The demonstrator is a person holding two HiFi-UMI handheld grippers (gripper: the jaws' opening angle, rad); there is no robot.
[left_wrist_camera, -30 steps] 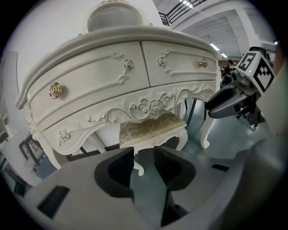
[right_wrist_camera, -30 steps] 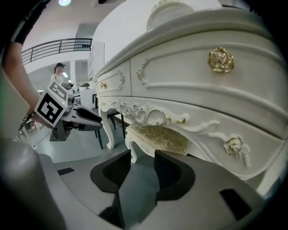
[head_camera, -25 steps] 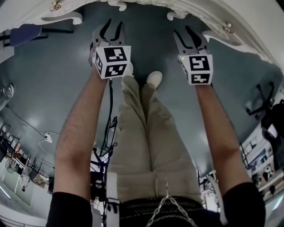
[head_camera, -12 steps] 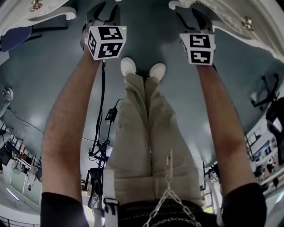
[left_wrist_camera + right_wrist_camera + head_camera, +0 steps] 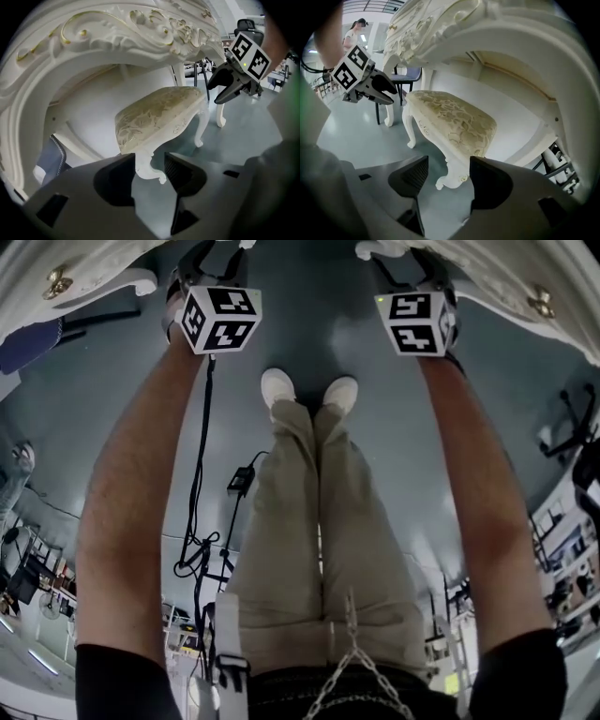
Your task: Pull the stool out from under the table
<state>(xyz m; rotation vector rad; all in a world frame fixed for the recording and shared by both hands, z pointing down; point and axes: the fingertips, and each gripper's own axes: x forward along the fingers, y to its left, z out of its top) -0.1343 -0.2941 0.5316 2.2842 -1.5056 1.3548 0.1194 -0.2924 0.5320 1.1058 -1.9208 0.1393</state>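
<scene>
Left gripper and right gripper have just been opening; each frames an ungripped front leg of the stool, tucked under the table. We should close on both legs evenly.

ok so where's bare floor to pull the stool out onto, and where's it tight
Bare grey floor lies between the white carved table and the person's white shoes, widening to either side. Tight under the table: the cream upholstered stool fills most of the arch, table legs flanking it.
</scene>
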